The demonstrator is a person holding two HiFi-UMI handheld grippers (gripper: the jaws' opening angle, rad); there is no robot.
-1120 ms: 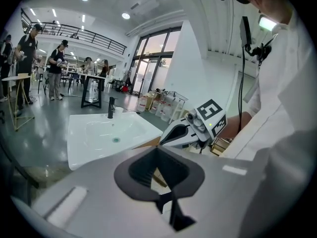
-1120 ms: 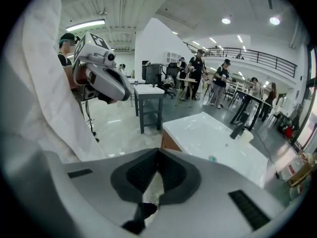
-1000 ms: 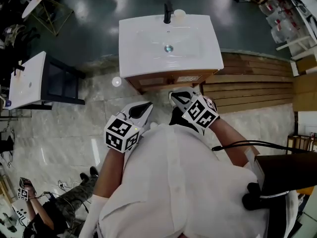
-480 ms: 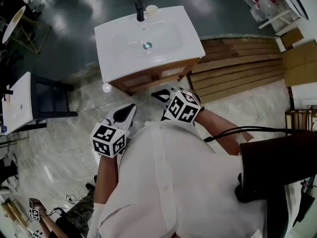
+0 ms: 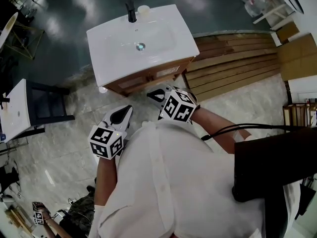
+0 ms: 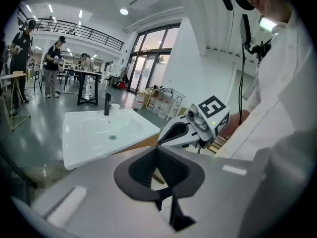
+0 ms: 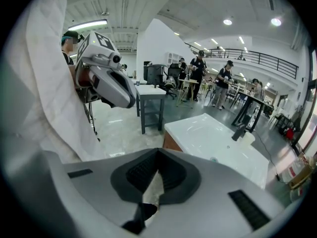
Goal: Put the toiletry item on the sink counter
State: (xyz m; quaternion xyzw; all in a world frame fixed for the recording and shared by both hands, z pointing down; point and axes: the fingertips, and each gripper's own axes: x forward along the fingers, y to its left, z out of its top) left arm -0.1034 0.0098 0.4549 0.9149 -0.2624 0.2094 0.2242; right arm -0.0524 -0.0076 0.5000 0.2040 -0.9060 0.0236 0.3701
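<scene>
Side sink: a second white sink (image 5: 17, 105) stands at the far left on a dark frame.
Left gripper: the left gripper (image 5: 128, 109) is held low in front of the person's white shirt (image 5: 178, 182). It is near the left front corner of the sink desk but does not touch it.
Left jaws: closed tip to tip, with nothing between them.
Sink desk: the sink desk (image 5: 106, 66) has a white top with a bowl in it. It sits on a brown wood box, far from the person and in the middle.
Tap: a black tap (image 5: 131, 12) stands at the far edge of the bowl.
Toiletry item: the small white toiletry item (image 5: 143, 9) stands on the sink desk, just right of the tap. It is well apart from both grippers.
Right gripper: the right gripper (image 5: 151, 94) is held close to the front of the wood box, near its right end.
Right jaws: closed tip to tip and empty.
Boards: brown wood boards (image 5: 237, 63) lie on the floor to the right of the sink desk.
</scene>
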